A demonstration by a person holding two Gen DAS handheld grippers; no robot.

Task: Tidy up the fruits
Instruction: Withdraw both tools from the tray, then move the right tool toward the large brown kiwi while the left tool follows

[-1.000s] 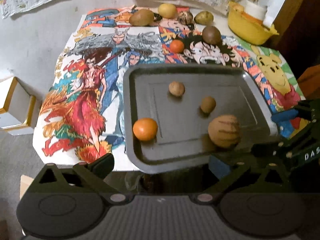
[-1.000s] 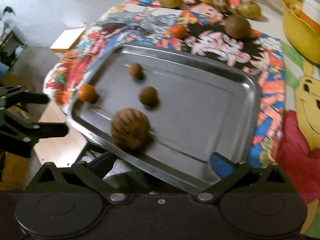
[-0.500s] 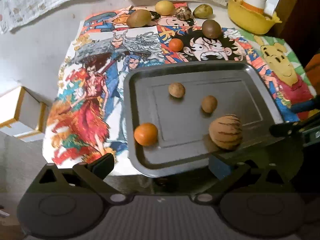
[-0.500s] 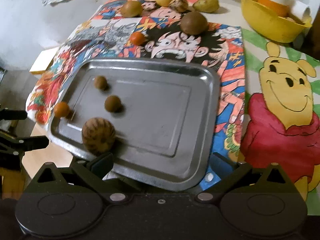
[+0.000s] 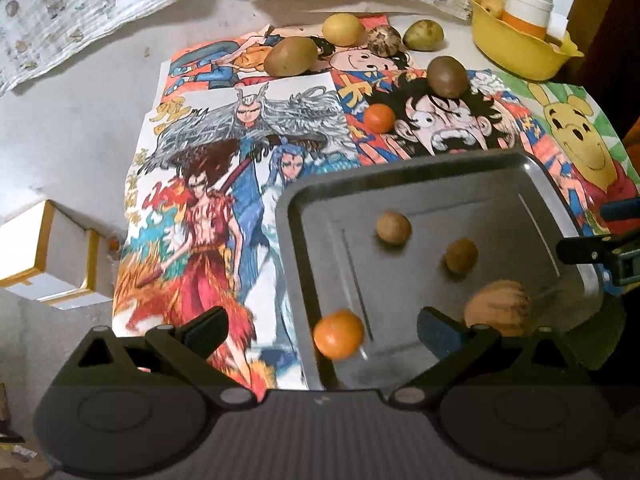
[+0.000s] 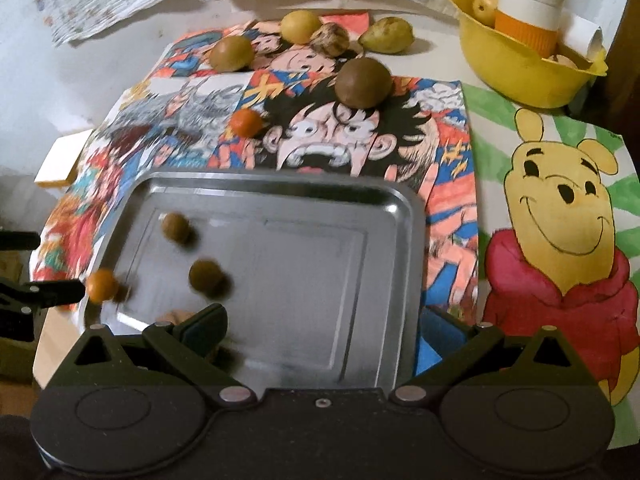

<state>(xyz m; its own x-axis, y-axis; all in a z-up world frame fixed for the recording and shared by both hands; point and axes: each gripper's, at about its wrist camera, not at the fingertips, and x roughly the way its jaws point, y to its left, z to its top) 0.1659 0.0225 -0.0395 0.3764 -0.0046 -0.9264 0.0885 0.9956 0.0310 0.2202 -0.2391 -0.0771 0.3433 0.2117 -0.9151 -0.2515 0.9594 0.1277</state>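
A grey metal tray (image 5: 289,220) lies on the cartoon-print mat and holds an orange (image 5: 338,339), two small brown fruits (image 5: 393,227) (image 5: 461,255) and a striped tan fruit (image 5: 498,312). My left gripper (image 5: 322,330) is open above the tray's near left corner, with the orange showing between its fingers. My right gripper (image 6: 322,326) is open over the near edge of the tray (image 6: 280,179). Its left finger (image 6: 202,326) hides most of the striped fruit (image 6: 173,315). On the mat beyond the tray lie a small orange (image 6: 246,122) and a dark brown fruit (image 6: 363,82).
At the mat's far edge lie a greenish-brown fruit (image 5: 290,56), a yellow fruit (image 5: 343,29), a speckled fruit (image 5: 384,39) and a green pear (image 5: 423,34). A yellow bowl (image 6: 516,68) with a cup (image 6: 528,12) stands at the far right. White boxes (image 5: 44,256) sit on the floor to the left.
Both grippers have come closer to the tray's near edge, and the right one has swung round to face it squarely. The orange has shifted slightly on the tray and looks blurred.
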